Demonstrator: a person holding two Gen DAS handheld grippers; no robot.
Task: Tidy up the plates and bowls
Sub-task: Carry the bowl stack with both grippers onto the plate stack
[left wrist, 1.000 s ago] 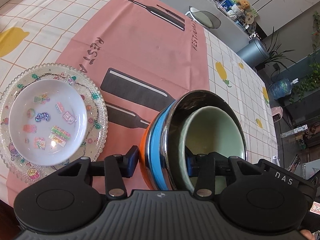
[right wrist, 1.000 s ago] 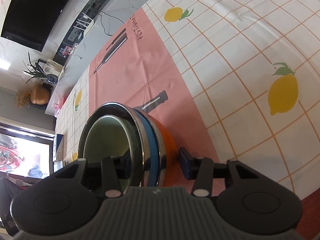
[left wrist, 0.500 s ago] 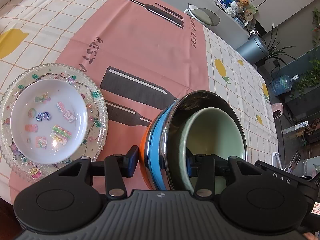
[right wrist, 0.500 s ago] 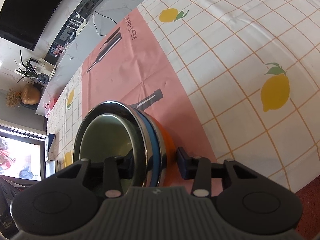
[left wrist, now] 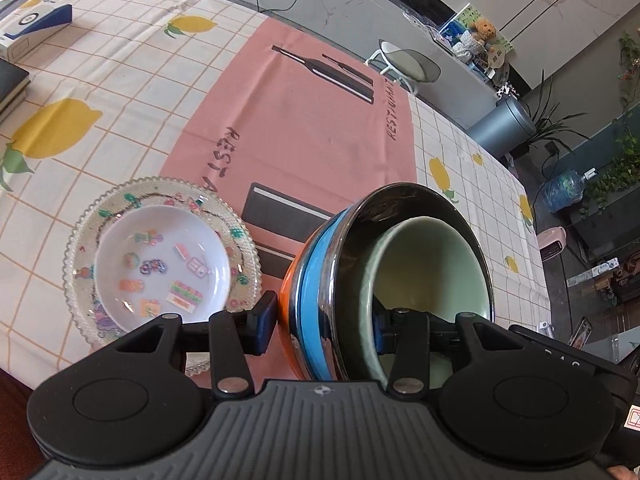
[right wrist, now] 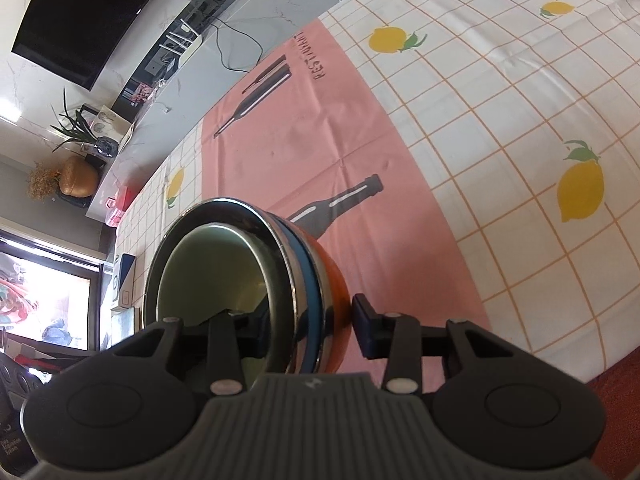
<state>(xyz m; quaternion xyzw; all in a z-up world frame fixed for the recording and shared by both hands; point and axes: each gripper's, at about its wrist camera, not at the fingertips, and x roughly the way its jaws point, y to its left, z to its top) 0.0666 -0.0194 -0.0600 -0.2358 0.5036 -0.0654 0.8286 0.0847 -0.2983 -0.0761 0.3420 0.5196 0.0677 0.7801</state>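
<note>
A steel bowl (left wrist: pixel 316 280) with orange and blue bands holds a pale green bowl (left wrist: pixel 432 264) nested inside. My left gripper (left wrist: pixel 324 322) is shut on this bowl stack, one finger outside the orange wall, one inside the green bowl. My right gripper (right wrist: pixel 310 320) is shut on the same bowl stack (right wrist: pixel 312 276) from the opposite side. The stack is lifted and tilted above the pink runner (left wrist: pixel 312 120). A white bowl (left wrist: pixel 160 260) with colourful prints sits on a beaded glass plate (left wrist: pixel 84 232) to the left of the stack.
The table carries a lemon-print cloth (left wrist: pixel 120 64). A blue and white box (left wrist: pixel 36 28) and a dark book (left wrist: pixel 10 84) lie at the far left. A stool (left wrist: pixel 408 64) stands beyond the far edge. The near table edge (right wrist: pixel 600 364) is close on the right.
Both grippers have lifted the bowl stack higher above the table and a little back; the plate and white bowl now look smaller and farther below.
</note>
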